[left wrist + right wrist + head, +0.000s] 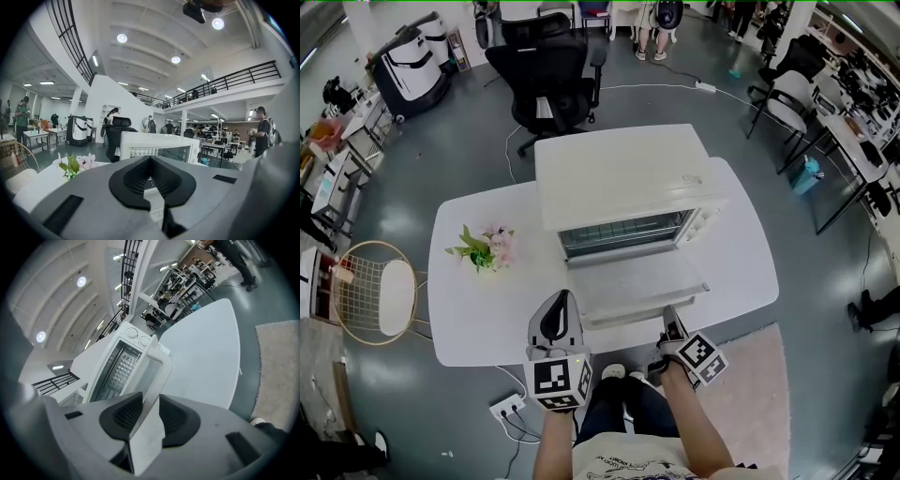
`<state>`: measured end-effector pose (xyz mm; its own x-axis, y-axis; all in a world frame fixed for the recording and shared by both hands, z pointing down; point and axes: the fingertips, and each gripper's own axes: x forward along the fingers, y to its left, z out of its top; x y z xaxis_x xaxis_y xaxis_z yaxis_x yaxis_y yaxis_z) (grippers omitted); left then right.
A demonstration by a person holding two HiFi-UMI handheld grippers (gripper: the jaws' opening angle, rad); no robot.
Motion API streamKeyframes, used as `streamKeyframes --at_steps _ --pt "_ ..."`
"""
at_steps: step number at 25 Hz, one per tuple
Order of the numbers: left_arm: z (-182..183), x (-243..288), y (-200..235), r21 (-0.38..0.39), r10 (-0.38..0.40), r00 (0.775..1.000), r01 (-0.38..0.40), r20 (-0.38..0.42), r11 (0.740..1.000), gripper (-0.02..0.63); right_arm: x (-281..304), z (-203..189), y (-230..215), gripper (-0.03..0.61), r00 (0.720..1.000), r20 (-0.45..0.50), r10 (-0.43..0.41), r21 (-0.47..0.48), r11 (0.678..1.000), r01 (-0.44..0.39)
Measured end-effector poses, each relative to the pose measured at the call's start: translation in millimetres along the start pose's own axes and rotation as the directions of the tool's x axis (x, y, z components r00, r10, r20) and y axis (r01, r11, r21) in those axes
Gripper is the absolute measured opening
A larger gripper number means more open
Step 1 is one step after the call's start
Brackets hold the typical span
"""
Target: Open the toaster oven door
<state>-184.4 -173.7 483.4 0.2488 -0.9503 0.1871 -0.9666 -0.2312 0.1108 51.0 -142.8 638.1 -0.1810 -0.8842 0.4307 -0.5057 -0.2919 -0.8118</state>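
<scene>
Left hand-held gripper point(562, 298) level, jaws together and empty; right hand-held gripper point(671, 319) nose-down, jaws tight on door handle point(157, 366).

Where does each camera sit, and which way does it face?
Head view: on the person's head, looking steeply down on the table, the toaster oven with its door down, the left tongs, the right tongs and the forearms.
Left gripper view: on the left tongs, looking roughly level across the table at the oven front; only its shut jaws show.
Right gripper view: on the right tongs, looking along the door handle they clamp, towards the oven.
Shared: all three show the toaster oven.
</scene>
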Motion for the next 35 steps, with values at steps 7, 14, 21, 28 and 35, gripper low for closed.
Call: streamKeyframes --at_steps 7,14,21,28,35 --pt "-8 -1 -2 -0.005 0.021 1.0 -0.021 -0.011 1.0 0.002 2 -10 -20 0.109 0.998 -0.053 -0.027 -0.008 1.0 0.026" --pt "-17 -4 -8 -0.008 0.033 0.999 -0.034 -0.02 0.999 0.002 7 -16 -34 0.107 0.996 -0.088 -0.032 -0.015 0.999 0.031" --pt "-24 -12 -14 -0.007 0.039 0.999 -0.039 -0.032 0.999 0.002 9 -26 -50 0.107 0.99 -0.13 -0.052 -0.015 0.999 0.051" --pt "-29 -15 -15 0.0 0.044 0.998 -0.044 -0.039 0.999 0.002 12 -34 -65 0.107 0.986 -0.152 -0.073 -0.021 0.997 0.071" --pt "-38 -16 -17 -0.002 0.048 0.997 -0.048 -0.053 0.999 0.002 17 -41 -80 0.109 0.982 -0.166 -0.093 -0.019 0.996 0.091"
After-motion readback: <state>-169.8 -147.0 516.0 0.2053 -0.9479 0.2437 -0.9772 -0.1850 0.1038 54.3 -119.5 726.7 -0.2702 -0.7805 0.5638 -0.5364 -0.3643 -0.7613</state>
